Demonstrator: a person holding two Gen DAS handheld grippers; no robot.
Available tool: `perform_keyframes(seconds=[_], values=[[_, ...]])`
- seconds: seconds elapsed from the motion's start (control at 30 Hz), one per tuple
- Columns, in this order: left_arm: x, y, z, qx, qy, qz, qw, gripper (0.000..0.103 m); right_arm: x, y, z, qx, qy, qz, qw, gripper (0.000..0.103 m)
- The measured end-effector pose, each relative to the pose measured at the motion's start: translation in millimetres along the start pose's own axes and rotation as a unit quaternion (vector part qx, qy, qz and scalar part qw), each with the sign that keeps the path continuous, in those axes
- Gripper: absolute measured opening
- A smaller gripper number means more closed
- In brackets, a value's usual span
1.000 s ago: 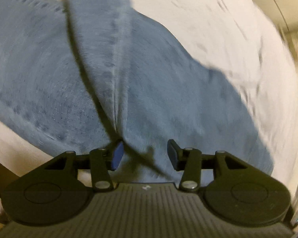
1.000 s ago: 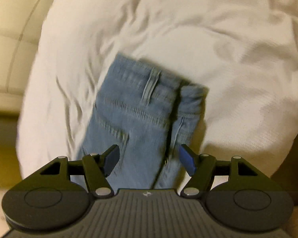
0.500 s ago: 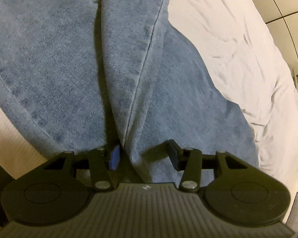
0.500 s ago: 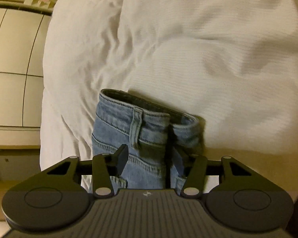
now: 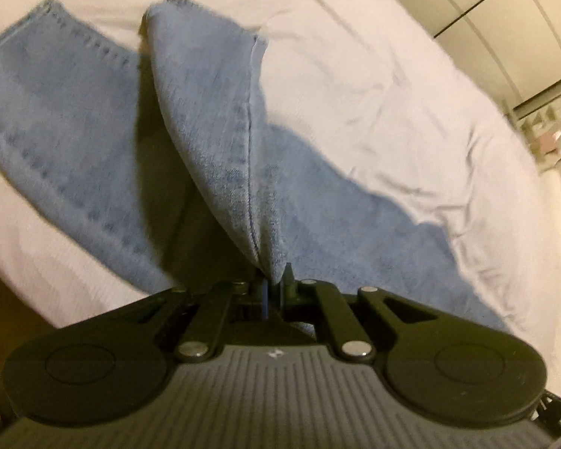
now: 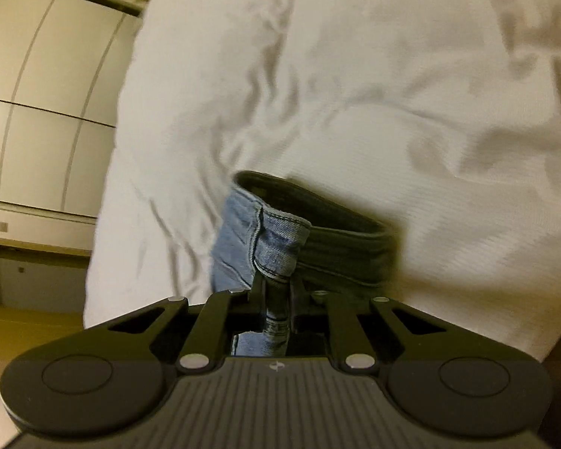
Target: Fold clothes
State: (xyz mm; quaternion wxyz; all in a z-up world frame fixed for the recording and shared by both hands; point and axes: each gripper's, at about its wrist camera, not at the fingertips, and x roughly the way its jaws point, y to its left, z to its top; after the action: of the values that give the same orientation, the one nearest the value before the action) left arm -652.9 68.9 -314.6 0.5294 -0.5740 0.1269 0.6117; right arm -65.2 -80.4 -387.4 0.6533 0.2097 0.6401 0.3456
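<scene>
Underneath everything lies a white bedcover [image 5: 374, 86], a soft cotton-looking cloth with a fine ribbed weave and shallow wrinkles. On it rest the blue jeans [image 5: 67, 119], faded denim with darker stitched seams running along the legs. The left gripper [image 5: 275, 292], matte black plastic with rounded pivot housings and a ribbed grey body, is fully closed and pinches a lifted fold of one leg along its side seam; that fold rises in a tapering, tent-like ridge toward the hem, while the other leg lies flat to the left with its hem stitching visible. In the right wrist view, the right gripper [image 6: 276, 299] is closing, its jaws already nipping the thick waistband [image 6: 280, 239] of the jeans at a belt loop, with denim bunched between them. The waistband curls open in a dark oval loop, standing up from the bedcover. Pale panelled cupboard doors [image 6: 45, 86] stand beyond the bed's edge.
</scene>
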Motion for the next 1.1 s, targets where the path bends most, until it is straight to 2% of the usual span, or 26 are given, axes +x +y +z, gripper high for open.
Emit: perform_keyframes(seconds=[0.07, 0.23, 0.27, 0.3, 0.33, 0.37, 0.4, 0.47, 0.53, 0.6, 0.67, 0.73, 0.83, 0.9, 0.97, 1.0, 1.03, 1.1], values=[[10, 2, -6, -0.002, -0.003, 0.013, 0.9999, 0.003, 8, -7, -2, -0.001, -0.001, -0.011, 1.0, 0.012], [34, -6, -22, 0.042, 0.012, 0.076, 0.9962, 0.01, 19, -17, -8, -0.031, 0.011, -0.068, 0.997, 0.014], [34, -7, -22, 0.05, 0.011, 0.084, 0.9952, 0.013, 20, -17, -8, -0.04, 0.013, -0.084, 0.996, 0.023], [32, -9, -22, 0.055, 0.011, 0.092, 0.9941, 0.017, 20, -12, -8, -0.057, 0.011, -0.108, 0.992, 0.036], [29, -11, -22, 0.062, 0.01, 0.103, 0.9927, 0.02, 18, -5, -9, -0.08, 0.007, -0.136, 0.987, 0.061], [24, -15, -23, 0.075, 0.006, 0.12, 0.99, 0.031, 16, 2, -9, -0.103, 0.003, -0.163, 0.981, 0.068], [18, -18, -24, 0.087, 0.002, 0.136, 0.9869, 0.04, 14, 10, -11, -0.133, 0.0, -0.187, 0.973, 0.067], [2, -19, -30, 0.1, 0.004, 0.159, 0.9821, 0.044, 8, 33, -21, -0.214, -0.005, -0.242, 0.946, 0.069], [-15, -16, -35, 0.103, 0.01, 0.171, 0.9799, 0.043, 6, 52, -36, -0.275, 0.005, -0.263, 0.925, 0.07], [-15, -22, -40, 0.111, 0.025, 0.2, 0.9732, 0.034, 4, 66, -55, -0.316, 0.044, -0.234, 0.918, 0.071], [-19, -26, -41, 0.123, 0.041, 0.221, 0.9664, 0.034, 13, 79, -79, -0.354, 0.106, -0.205, 0.906, 0.071], [-26, -26, -38, 0.132, 0.056, 0.234, 0.9617, 0.034, 26, 96, -118, -0.405, 0.17, -0.184, 0.879, 0.071], [-40, -20, -26, 0.134, 0.061, 0.245, 0.9582, 0.034, 46, 125, -185, -0.477, 0.251, -0.138, 0.831, 0.071], [-48, -12, -13, 0.131, 0.058, 0.244, 0.9593, 0.034, 59, 145, -227, -0.513, 0.287, -0.108, 0.802, 0.071], [-58, 0, 0, 0.13, 0.054, 0.238, 0.9611, 0.034, 69, 162, -262, -0.541, 0.301, -0.086, 0.781, 0.068], [-60, 8, 8, 0.132, 0.054, 0.235, 0.9615, 0.034, 74, 170, -276, -0.547, 0.304, -0.079, 0.776, 0.068], [-60, 16, 18, 0.136, 0.056, 0.231, 0.9617, 0.034, 79, 176, -287, -0.543, 0.305, -0.074, 0.779, 0.066], [-60, 34, 36, 0.143, 0.06, 0.225, 0.9621, 0.034, 88, 184, -308, -0.523, 0.304, -0.069, 0.793, 0.063]])
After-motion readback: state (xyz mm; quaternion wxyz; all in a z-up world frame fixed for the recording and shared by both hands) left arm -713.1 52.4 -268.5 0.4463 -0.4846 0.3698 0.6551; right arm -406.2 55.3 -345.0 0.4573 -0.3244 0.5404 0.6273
